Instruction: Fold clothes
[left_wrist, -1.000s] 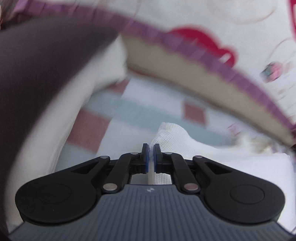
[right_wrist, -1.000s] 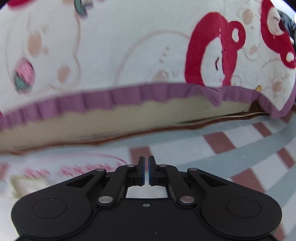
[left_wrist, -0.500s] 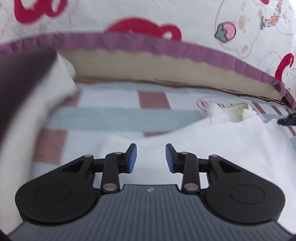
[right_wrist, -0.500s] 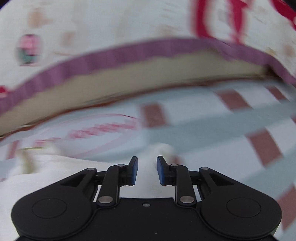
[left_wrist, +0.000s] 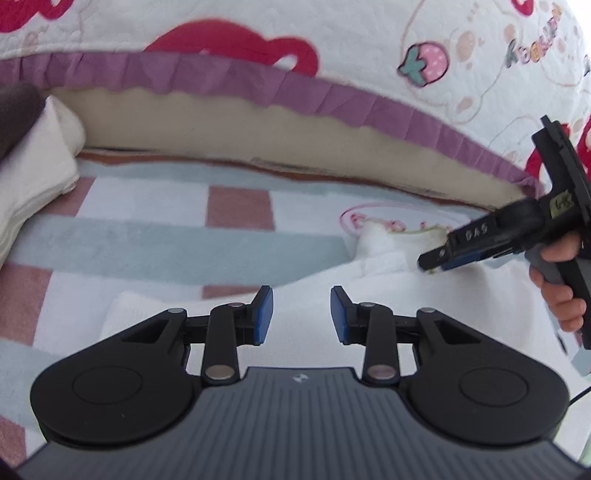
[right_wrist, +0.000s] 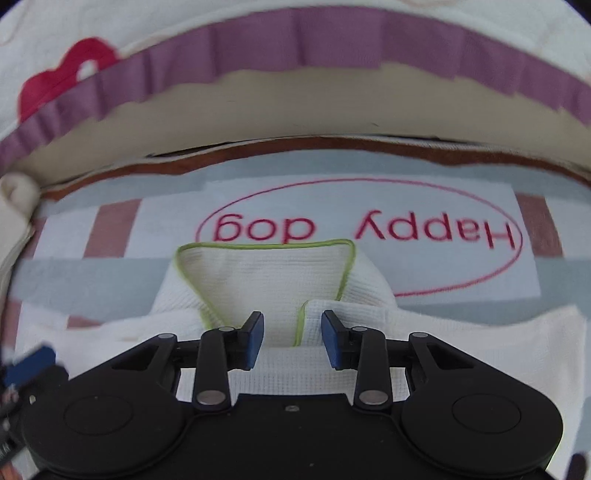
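1. The shirt (right_wrist: 461, 343) lies flat on the blanket (left_wrist: 155, 240), collar (right_wrist: 266, 273) away from you.
2. Left tongs (left_wrist: 301, 314) stand part open, empty, above its cloth.
3. Right tongs (right_wrist: 291, 339) are opening at the collar, gripping nothing: place them squarely on the next fold's edge.

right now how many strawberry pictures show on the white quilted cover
1: a pink strawberry print at the upper right of the white quilted cover in the left wrist view. More may lie out of view.

One white garment (right_wrist: 273, 284), two hand-held grippers: left (left_wrist: 301, 315), right (right_wrist: 291, 334); one checked mat (left_wrist: 147, 240).
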